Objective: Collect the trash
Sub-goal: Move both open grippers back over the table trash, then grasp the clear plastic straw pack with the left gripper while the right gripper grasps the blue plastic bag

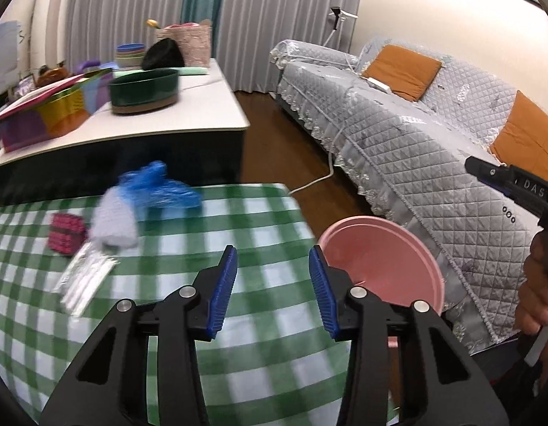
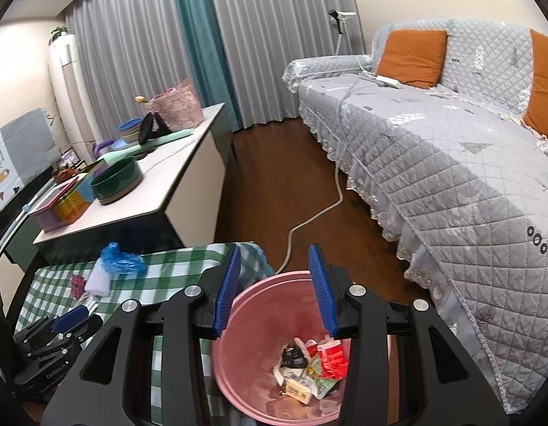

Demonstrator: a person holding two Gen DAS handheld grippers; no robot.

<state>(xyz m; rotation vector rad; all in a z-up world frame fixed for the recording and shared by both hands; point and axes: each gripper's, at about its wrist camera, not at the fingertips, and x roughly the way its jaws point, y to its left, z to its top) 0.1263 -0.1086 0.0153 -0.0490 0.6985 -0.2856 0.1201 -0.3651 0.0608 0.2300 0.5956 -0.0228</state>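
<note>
A pink bin [image 2: 259, 383] stands on the floor at the right edge of a green checked table [image 1: 210, 355]; it holds several wrappers [image 2: 309, 365]. My right gripper [image 2: 274, 284] is open and empty above the bin. My left gripper [image 1: 272, 284] is open and empty over the table's right part, with the bin's rim [image 1: 398, 248] to its right. On the table's far left lie a blue plastic bag [image 1: 160, 186], a white wad [image 1: 112, 225], a red packet [image 1: 64, 234] and a clear wrapper [image 1: 84, 278]. The left gripper also shows in the right wrist view [image 2: 71, 319].
A white sideboard [image 2: 160, 184] behind the table carries a dark green bowl [image 2: 116, 181], coloured boxes and stacked bowls. A grey quilted sofa [image 2: 451, 163] with orange cushions fills the right. A white cable [image 2: 309, 220] runs across the wooden floor.
</note>
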